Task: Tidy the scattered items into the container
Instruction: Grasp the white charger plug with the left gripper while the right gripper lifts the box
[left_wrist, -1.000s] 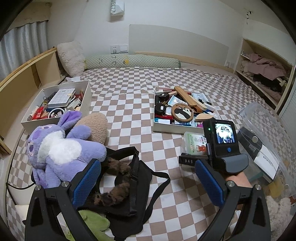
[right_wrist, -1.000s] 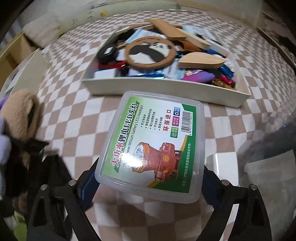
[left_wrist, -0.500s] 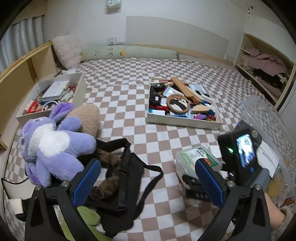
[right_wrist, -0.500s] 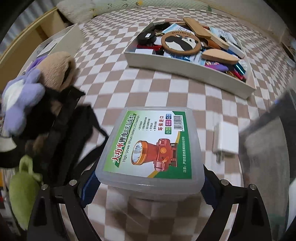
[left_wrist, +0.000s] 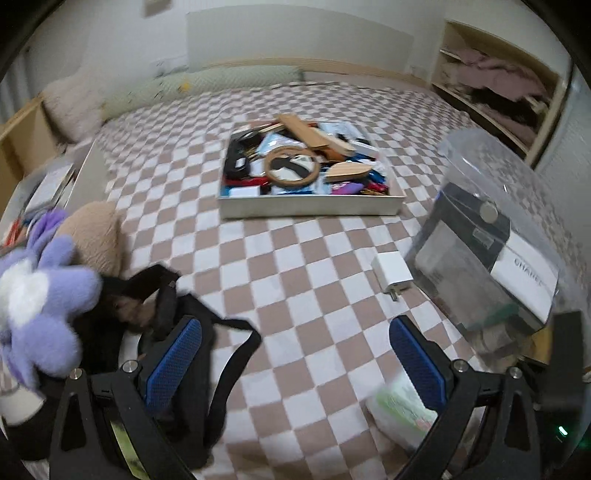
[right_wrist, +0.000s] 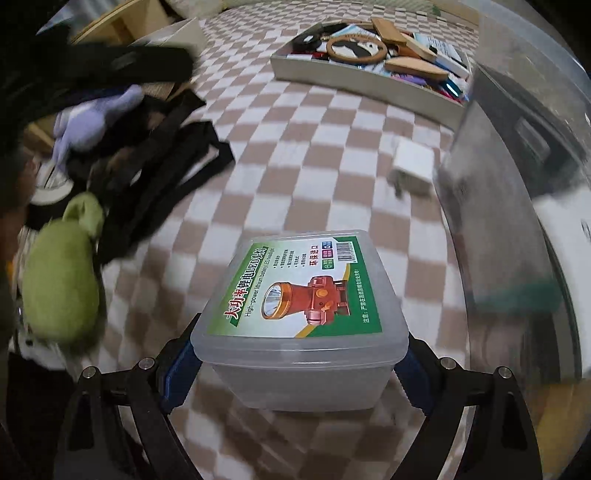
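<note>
Clear storage bin (right_wrist: 517, 155) at bed's right edge, probably the target. Headlamp box (right_wrist: 301, 317) pinched by right gripper (right_wrist: 295, 373) beside it: rigid, light, slick plastic; grip side walls. Left gripper (left_wrist: 295, 362) spread, empty.

The left gripper (left_wrist: 295, 354) has two black angular arms, each ending in a long finger faced with a blue pad (left_wrist: 173, 360) of fine dotted texture. Round silver screws (left_wrist: 130, 366) sit at the joints of the arms, two on each side. The right gripper (right_wrist: 301, 369) is built the same way: black struts spreading in a V, silver screw heads (right_wrist: 448, 363) at the pivots, and blue pads of which only thin edges (right_wrist: 177, 363) show. In the left wrist view a black block with a small green light (left_wrist: 562, 430) shows at the lower right edge.
</note>
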